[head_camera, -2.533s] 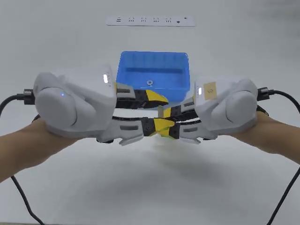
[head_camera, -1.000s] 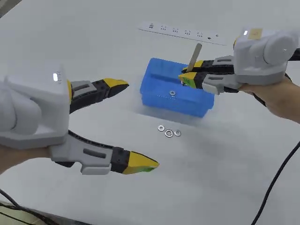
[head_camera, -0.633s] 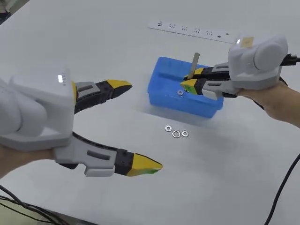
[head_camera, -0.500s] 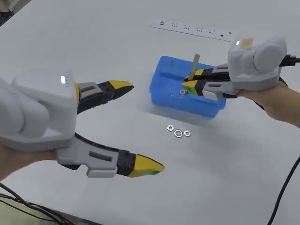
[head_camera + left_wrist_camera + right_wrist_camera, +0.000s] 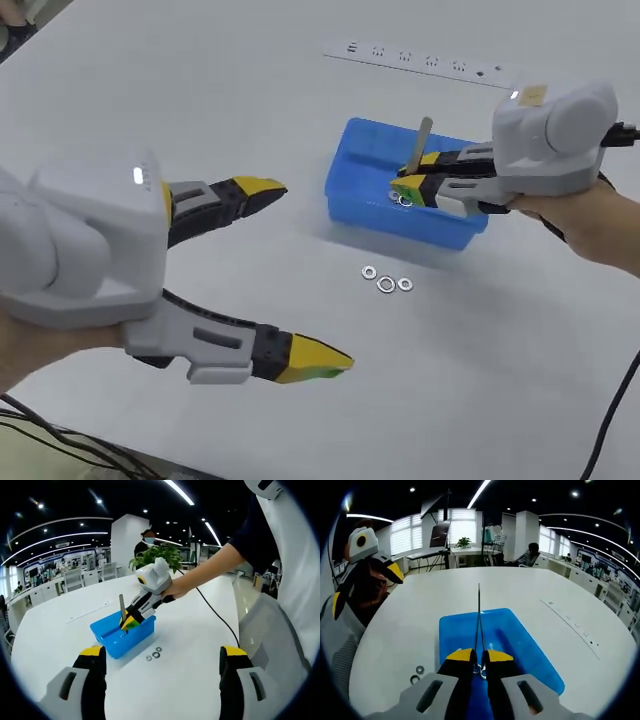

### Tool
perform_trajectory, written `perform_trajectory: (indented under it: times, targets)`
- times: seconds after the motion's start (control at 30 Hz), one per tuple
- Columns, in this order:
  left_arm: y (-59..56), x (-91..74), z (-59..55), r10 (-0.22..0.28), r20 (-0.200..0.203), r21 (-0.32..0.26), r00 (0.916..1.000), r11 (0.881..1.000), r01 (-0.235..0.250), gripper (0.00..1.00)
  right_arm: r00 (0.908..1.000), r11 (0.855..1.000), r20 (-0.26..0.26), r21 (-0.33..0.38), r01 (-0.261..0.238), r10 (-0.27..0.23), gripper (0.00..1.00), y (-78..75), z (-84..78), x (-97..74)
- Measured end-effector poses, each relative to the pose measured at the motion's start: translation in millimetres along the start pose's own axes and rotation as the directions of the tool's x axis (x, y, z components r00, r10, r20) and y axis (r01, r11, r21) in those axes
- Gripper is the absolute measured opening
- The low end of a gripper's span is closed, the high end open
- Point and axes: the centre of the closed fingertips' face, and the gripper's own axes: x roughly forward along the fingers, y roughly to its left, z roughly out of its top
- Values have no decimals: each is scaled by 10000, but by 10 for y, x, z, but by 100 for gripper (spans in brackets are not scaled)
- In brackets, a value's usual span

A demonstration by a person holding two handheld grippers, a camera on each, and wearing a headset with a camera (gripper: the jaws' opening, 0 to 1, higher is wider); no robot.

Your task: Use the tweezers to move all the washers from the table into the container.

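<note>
right gripper [image 5: 404,186] grips tweezers [image 5: 424,136] above container [image 5: 362,160] — a washer [image 5: 403,201], seemingly, beneath.

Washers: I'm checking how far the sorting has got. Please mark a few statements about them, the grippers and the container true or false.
1. Three washers lie on the table near the blue container. True.
2. The left gripper is shut. False: its jaws stand wide apart and hold nothing.
3. The right gripper is shut on the tweezers, above the container. True.
4. The power strip lies between the washers and the container. False: it lies on the far side of the container from the washers.
</note>
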Motion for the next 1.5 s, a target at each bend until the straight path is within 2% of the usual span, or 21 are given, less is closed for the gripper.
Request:
perform_trajectory:
  times: [0.23,0.4,0.47,0.67,0.83,0.93,1.0,1.1,1.17,1.27,1.4,1.5]
  targets:
    - [19,8,11,25,39,-91,10000,10000,-24,99,10000,9997,-16,-232,52,-53,8,7,35,-43]
    - [150,44,41,195,199,-259,9996,9995,-190,99,10000,9995,-40,-310,54,-55,8,19,67,-76]
    - [222,76,77,220,240,-240,9995,9995,-214,99,10000,9995,-21,-324,70,-71,8,24,82,-89]
    - [402,180,303,43,684,-79,9977,10000,-38,97,9999,9980,-110,-625,35,-42,8,57,125,-142]
    - [550,338,385,-239,503,429,9984,9988,218,92,10000,9972,-9,-740,75,-76,8,63,194,-182]
    - [642,457,444,-230,384,761,9990,9969,200,92,10000,9961,-25,-879,71,-73,8,86,214,-192]
    - [694,535,510,-266,451,768,9986,9968,231,90,10000,9948,-59,-1015,52,-58,8,109,226,-197]
    - [737,635,631,-358,774,592,9964,9978,313,87,9999,9927,-103,-1209,5,-17,8,142,242,-211]
    - [745,712,669,-454,775,628,9960,9972,406,83,10000,9916,-88,-1296,-28,17,8,161,262,-223]
    - [764,802,653,-686,545,830,9962,9945,640,76,10000,9907,-44,-1363,-38,32,8,177,285,-235]
    - [713,887,712,-1007,483,1266,9937,9875,939,56,9999,9888,-73,-1488,-119,110,8,218,293,-246]
    - [681,919,799,-1179,683,1548,9907,9822,1062,53,9997,9867,-120,-1611,-210,193,8,253,293,-251]
